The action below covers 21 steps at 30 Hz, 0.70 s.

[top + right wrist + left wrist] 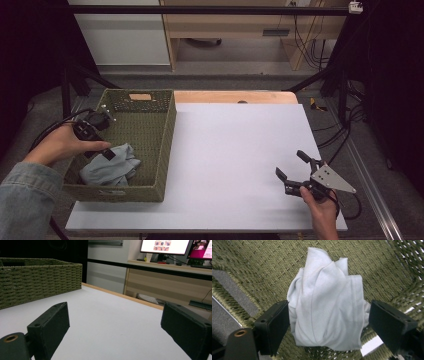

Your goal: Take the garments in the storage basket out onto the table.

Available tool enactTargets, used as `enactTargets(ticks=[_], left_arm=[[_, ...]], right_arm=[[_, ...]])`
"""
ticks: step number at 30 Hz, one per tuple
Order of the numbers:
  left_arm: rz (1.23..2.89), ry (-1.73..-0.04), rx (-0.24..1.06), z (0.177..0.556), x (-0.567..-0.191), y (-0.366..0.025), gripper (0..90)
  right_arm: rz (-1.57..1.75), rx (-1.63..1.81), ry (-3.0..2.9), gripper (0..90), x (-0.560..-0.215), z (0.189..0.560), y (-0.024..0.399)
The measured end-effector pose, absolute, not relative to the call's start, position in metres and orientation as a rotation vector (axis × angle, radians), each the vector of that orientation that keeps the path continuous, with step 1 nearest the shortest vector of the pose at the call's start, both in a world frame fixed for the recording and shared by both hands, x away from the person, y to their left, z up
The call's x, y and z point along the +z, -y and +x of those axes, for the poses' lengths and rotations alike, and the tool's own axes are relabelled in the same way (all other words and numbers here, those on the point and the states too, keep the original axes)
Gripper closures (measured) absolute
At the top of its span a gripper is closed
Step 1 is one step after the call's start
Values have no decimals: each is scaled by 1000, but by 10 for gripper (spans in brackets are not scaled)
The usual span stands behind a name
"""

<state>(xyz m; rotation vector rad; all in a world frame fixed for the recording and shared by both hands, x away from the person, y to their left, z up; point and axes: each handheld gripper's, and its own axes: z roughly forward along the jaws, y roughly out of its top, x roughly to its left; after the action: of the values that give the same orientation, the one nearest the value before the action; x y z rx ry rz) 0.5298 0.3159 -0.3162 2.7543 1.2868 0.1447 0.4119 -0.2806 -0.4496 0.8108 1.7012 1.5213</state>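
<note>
One cloth (327, 307) in one basket (150, 145), left of frame; your left gripper (328, 322) straddles it, probably loose; right gripper (292, 165) wide, empty.

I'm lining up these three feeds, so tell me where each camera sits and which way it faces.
High view: above the person's side, looking forward and down on the table; forearms, left gripper and right gripper show.
Left gripper view: looks down between open jaws at the grey cloth.
Right gripper view: low, level across the table; open jaws.
All share the green woven basket.

text: none legible | monitors (165, 245): writing too small to read
</note>
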Motion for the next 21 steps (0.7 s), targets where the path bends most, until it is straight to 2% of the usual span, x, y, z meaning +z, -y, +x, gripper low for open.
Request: enactTargets(ticks=[21], left_arm=[[2693, -1304, 124, 522, -362, -334, 143]], right_arm=[[814, 1518, -1701, 84, -450, 412, 281]])
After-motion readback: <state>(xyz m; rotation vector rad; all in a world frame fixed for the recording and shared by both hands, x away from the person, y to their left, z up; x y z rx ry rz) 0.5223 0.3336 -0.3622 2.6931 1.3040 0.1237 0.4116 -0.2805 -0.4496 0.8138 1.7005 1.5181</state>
